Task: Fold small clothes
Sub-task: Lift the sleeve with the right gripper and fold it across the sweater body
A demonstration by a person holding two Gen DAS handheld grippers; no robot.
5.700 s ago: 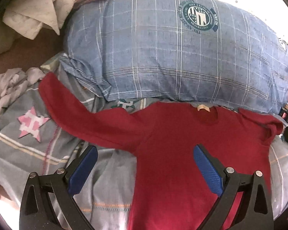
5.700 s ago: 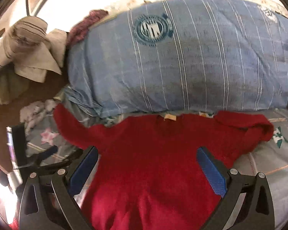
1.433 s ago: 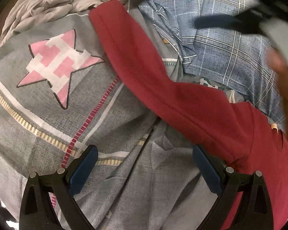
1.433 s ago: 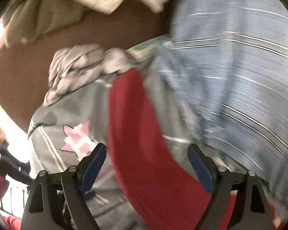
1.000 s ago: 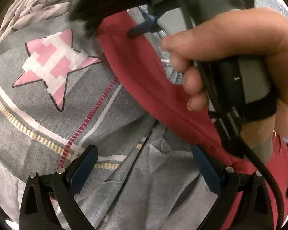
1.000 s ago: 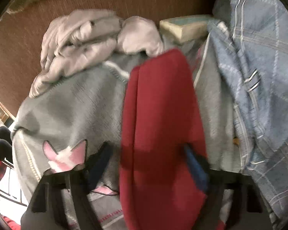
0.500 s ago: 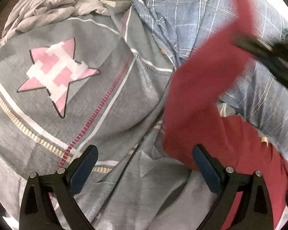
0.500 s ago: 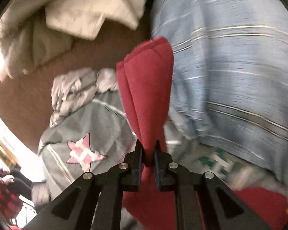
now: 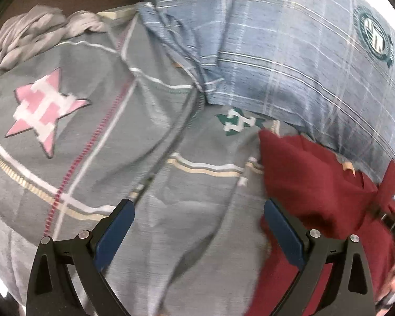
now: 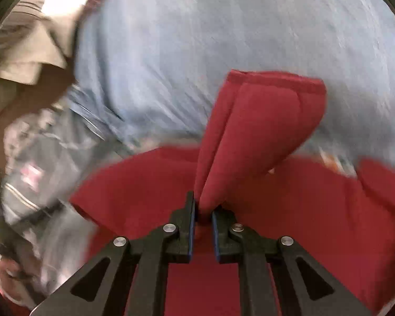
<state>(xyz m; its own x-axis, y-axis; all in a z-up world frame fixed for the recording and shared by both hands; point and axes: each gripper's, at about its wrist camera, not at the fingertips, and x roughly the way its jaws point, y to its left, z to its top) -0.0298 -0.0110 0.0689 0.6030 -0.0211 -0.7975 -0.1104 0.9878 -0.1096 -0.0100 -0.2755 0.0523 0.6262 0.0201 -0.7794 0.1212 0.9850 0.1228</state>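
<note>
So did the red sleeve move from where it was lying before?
Yes. The red sleeve left the grey star bedsheet and now hangs over the sweater's body, beside the blue pillow.

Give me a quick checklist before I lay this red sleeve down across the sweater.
1. Right tongs shut on the sleeve: ok.
2. Sleeve lifted over the sweater body: ok.
3. Left tongs open, nothing between them: ok.
4. Left tongs clear of the sweater: not ok, the right pad sits at its edge.
5. Sleeve flat, not bunched: not ok, it is doubled lengthwise.
6. Other sleeve already folded: cannot tell, too blurred.
</note>
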